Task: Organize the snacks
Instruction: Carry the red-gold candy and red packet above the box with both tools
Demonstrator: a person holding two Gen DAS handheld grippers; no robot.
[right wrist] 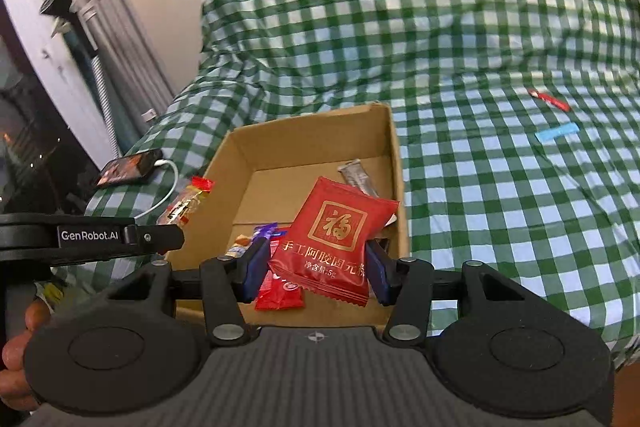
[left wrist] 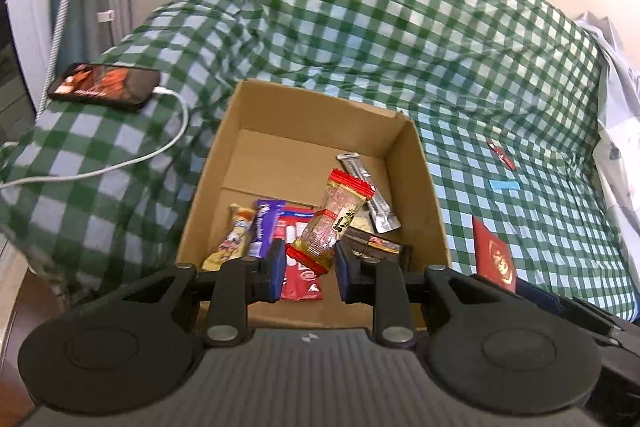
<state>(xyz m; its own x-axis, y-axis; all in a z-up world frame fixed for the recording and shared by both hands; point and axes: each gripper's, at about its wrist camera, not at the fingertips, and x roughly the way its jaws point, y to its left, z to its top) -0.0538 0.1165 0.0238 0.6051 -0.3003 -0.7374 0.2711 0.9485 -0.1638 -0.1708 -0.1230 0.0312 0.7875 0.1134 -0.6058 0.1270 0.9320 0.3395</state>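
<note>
Over the cardboard box [left wrist: 256,163] on the bed [left wrist: 400,27], both tongs carry one snack each. The left tongs [left wrist: 311,273] pinch a clear candy packet with red ends [left wrist: 334,223] by its lower end, so most of it stands up free above the pads. The right tongs [right wrist: 316,275] pinch a red sachet with gold print [right wrist: 340,231] near its bottom edge, with the rest of it leaning up toward the box. The box sits on the green checked cover, and several snacks already lie at its near side: a purple bar [left wrist: 262,227], a red wrapper [left wrist: 298,283], a dark bar [left wrist: 374,247] and a silver stick [left wrist: 368,187]. Two small items, a red stick [left wrist: 501,154] and a blue strip [left wrist: 503,185], are on the cover well apart from the box, so I think the work is not finished.

The risk I see is in the letting go. The candy packet is held only by a thin end, and it may slip or swing out if the hand tilts. In the right view it hangs near the box's left wall, so I cannot tell if it is above the inside; released there, it could land on the cover. The sachet is light and flat, so it may flutter and rest on the box's rim. The soft bed may also let the box shift if a hand bumps it.
</note>
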